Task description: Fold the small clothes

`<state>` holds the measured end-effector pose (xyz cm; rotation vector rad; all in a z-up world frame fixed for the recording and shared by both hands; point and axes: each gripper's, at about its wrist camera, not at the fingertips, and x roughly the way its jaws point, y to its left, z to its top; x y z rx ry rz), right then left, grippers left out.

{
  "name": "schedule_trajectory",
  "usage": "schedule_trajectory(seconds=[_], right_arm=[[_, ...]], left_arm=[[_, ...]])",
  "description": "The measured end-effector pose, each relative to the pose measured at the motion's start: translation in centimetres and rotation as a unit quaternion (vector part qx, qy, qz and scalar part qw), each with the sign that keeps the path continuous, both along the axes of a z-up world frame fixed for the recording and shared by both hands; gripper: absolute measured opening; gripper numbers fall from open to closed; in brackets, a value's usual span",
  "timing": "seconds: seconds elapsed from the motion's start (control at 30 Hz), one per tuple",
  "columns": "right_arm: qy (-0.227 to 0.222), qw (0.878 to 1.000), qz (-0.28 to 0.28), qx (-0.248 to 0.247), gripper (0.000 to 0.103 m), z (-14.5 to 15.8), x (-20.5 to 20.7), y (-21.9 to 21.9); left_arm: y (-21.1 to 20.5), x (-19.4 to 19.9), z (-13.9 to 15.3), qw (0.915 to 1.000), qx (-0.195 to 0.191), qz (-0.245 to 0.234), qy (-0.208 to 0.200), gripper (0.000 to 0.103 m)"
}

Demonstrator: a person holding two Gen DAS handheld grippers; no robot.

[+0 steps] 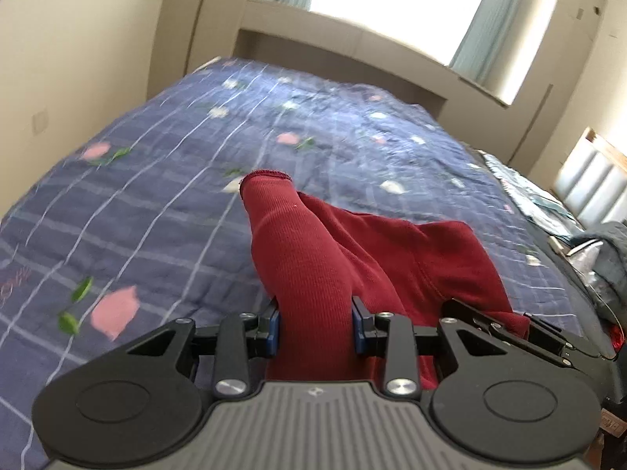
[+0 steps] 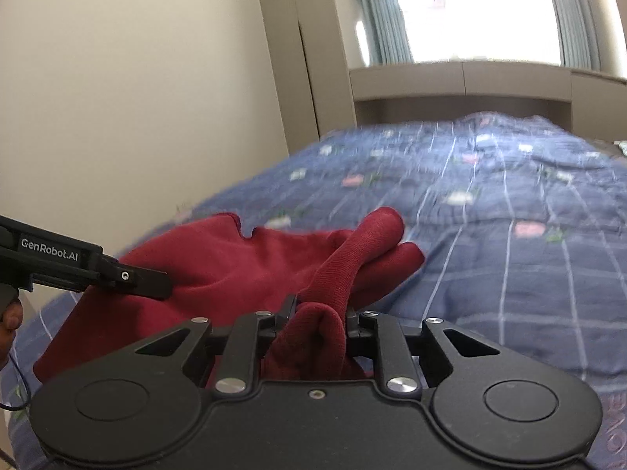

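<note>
Left wrist: my left tongs (image 1: 315,327) pinch the ribbed tubular sleeve of a red knit garment (image 1: 376,250); right tongs (image 2: 321,323) clamp bunched fabric. Garment droops at 12 o'clock over the quilted blue bed (image 1: 176,203).

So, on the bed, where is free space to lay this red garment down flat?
The blue quilt lies bare ahead of the red garment and to its left, up to the wall. In the right wrist view, quilt is also bare right of the right gripper. It is crowded at the headboard side, where bedding and a bag pile.
</note>
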<state>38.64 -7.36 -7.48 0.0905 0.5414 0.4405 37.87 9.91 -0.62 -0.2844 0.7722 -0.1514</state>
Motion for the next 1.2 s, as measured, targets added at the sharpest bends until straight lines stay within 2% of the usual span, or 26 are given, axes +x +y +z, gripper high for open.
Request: schedule_trajectory(seconds=[0.1, 0.23, 0.3, 0.4, 0.43, 0.5, 0.57, 0.8, 1.0, 1.2], right_arm=[[0.001, 1.000, -0.001, -0.020, 0.024, -0.7, -0.8, 0.4], [0.008, 1.000, -0.007, -0.019, 0.034, -0.7, -1.0, 0.0], [0.010, 1.000, -0.011, -0.020, 0.038, -0.6, -1.0, -0.1], [0.008, 0.999, -0.023, -0.023, 0.051, -0.2, -1.6, -0.3], [0.004, 0.999, -0.026, -0.023, 0.059, 0.1, -1.5, -0.4], [-0.009, 0.999, -0.032, -0.019, 0.070, 1.0, -2.4, -0.7], [-0.021, 0.999, -0.035, -0.017, 0.076, 2.0, -3.1, -1.0], [-0.070, 0.996, -0.050, 0.002, 0.101, 6.6, -6.6, -2.4], [-0.104, 0.993, -0.057, 0.024, 0.102, 10.0, -11.1, -3.4], [-0.126, 0.990, -0.058, 0.036, 0.102, 12.0, -16.3, -4.0]], left_arm=[[1.2, 0.2, -2.0, 0.9998, -0.014, 0.005, 0.017, 0.037], [1.7, 0.0, -3.2, 0.9996, -0.022, 0.008, 0.018, 0.041], [1.9, 0.0, -3.5, 0.9993, -0.027, 0.012, 0.023, 0.046], [2.1, -0.2, -3.5, 0.9989, -0.025, 0.021, 0.035, 0.056], [2.1, -0.4, -3.3, 0.9988, -0.021, 0.024, 0.036, 0.059], [2.1, -0.8, -2.7, 0.9989, -0.015, 0.031, 0.031, 0.075], [2.1, -1.5, -1.9, 0.9990, -0.009, 0.039, 0.020, 0.083], [1.7, -4.5, 1.8, 0.9984, 0.000, 0.053, -0.021, 0.100], [0.7, -8.1, 5.0, 0.9962, 0.022, 0.061, -0.057, 0.102], [-0.5, -13.2, 7.5, 0.9917, 0.046, 0.064, -0.101, 0.102]])
